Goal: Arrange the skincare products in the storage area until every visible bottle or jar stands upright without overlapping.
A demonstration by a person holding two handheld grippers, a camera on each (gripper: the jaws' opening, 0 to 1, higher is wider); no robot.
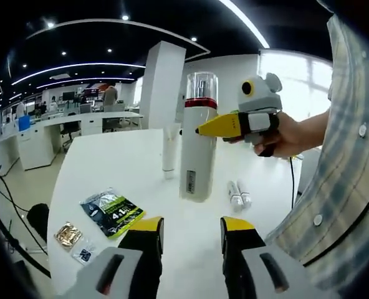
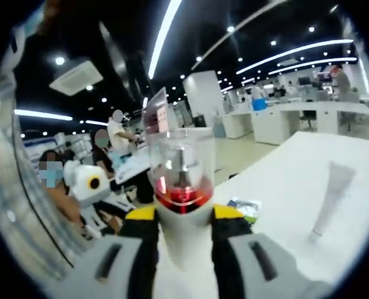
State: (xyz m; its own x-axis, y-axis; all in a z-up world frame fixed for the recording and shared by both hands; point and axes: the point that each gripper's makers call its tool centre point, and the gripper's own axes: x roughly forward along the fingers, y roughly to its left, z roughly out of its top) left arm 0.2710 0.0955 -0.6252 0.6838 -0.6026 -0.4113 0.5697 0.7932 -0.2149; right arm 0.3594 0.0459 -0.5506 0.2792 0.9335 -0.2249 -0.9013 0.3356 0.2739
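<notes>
Between my right gripper (image 2: 183,233) jaws I held the white pump bottle (image 1: 197,140), upright on the table (image 1: 103,168); my left gripper (image 1: 192,240) hung open, empty, near sachets (image 1: 111,212).

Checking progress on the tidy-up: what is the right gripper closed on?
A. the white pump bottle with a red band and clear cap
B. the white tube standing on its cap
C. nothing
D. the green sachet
A: the right gripper has its jaws on either side of the white pump bottle, just under the red band.
</notes>
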